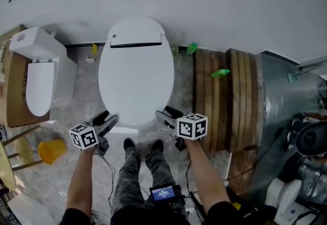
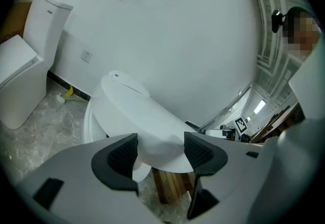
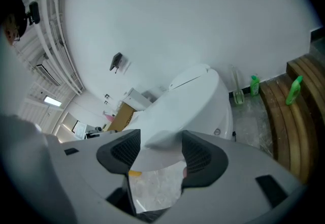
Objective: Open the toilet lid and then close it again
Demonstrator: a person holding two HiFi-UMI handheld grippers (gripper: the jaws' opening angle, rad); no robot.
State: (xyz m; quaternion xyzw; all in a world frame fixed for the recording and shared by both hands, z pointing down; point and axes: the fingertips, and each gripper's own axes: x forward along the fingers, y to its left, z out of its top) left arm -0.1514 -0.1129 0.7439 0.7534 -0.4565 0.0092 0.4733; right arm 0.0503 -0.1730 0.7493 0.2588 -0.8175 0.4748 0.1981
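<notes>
The fingers of my left gripper are spread and they pinch nothing. The near edge of the toilet lid shows in the gap between them. On my right gripper the fingers are spread too, and the same near edge shows between them. I cannot tell whether any finger already touches the lid.

In the head view both grippers sit at the near rim of the lid, one at its left corner and one at its right. The lid lies flat and shut on the bowl. Its hinge is at the far end, close to the wall.

I judge the lid to be stiff moulded plastic, smooth and glossy, so it is probably slippery and not very heavy. The best hold seems to be the thin near lip, far from the hinge. One finger should go under the edge, not press on the top.

When closing it I would lower it slowly, because a dropped lid could slam and crack. To the right are wooden steps, near but not touching, so the lid can swing freely.
</notes>
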